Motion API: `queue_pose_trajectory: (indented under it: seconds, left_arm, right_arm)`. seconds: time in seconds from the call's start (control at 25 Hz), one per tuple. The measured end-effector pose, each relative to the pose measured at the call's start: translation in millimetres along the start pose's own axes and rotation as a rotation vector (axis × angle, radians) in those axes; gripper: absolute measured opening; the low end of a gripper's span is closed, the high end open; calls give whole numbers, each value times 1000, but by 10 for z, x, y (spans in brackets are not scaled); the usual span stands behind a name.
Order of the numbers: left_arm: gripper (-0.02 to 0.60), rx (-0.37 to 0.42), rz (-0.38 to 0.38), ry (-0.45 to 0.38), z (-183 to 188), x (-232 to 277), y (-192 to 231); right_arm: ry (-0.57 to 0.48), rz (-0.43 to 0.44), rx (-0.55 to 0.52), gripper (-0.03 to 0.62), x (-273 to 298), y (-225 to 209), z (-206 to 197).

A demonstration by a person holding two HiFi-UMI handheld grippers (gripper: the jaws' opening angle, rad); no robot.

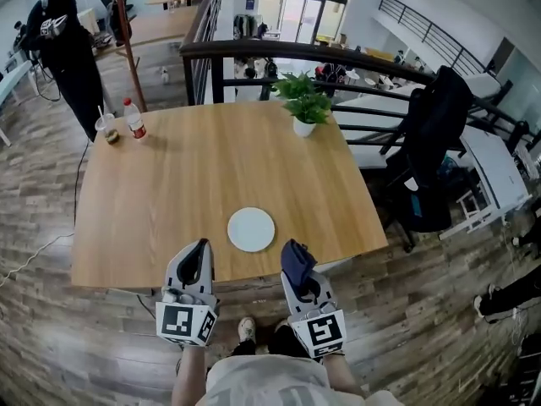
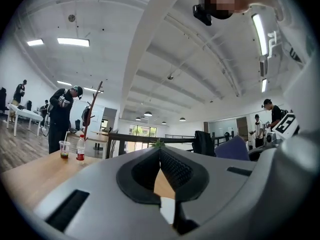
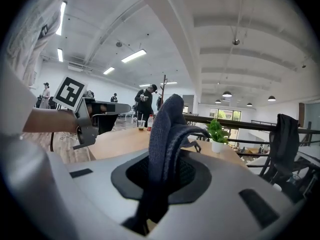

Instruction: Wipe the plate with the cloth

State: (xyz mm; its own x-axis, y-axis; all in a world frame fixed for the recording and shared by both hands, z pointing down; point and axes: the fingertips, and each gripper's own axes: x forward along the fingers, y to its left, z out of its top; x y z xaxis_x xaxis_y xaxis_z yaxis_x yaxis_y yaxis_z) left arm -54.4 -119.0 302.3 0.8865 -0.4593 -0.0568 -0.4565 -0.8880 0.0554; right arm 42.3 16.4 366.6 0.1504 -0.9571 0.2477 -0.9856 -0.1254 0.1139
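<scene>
Right tongs [image 1: 297, 254] are clamped on the dark blue cloth [image 3: 166, 134], a soft ribbed knit bunched into upright folds between the black, grid-textured pads [image 3: 192, 174]. The left tongs [image 2: 160, 154] are pressed together with nothing in them. The plate [image 1: 251, 229], a flat, smooth white disc, sits on the pale wood-grain counter [image 1: 169, 193] near its front edge, just ahead of both tongs and between them.
</scene>
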Motion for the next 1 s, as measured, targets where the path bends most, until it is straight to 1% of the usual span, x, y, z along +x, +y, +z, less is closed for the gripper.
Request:
queue_pose_trajectory:
  seconds: [0.2,0.32,0.4,0.52,0.6,0.72,0.88,0.96,1.0]
  left_arm:
    - [8,-15,22,39,-196,214,145]
    - [8,3,24,37,-155,389,136]
    - [8,60,25,38,-55,560,92]
    - [8,190,31,54,119,814,27]
    - [8,234,53,55,232,979,47]
    - [8,232,96,8,325,1156,120]
    - [8,189,164,-23,298,1230,175]
    - [8,153,202,-27,271,1289,201]
    - [8,140,225,-11,237,1304,216]
  right_arm:
    - [8,-9,23,57,288,-238,-52]
    - [-13,2,40,57,463,-438,-17]
    - [-29,23,48,57,582,-574,46]
    - [-48,71,44,57,771,-730,149]
    - [-70,98,33,57,913,-831,235]
    - [-90,134,28,57,1070,-993,293]
    - [-121,211,-5,57,1233,-1117,294]
    - [-127,239,-29,57,1313,-1189,281]
    - [-125,258,-37,57,1336,-1204,276]
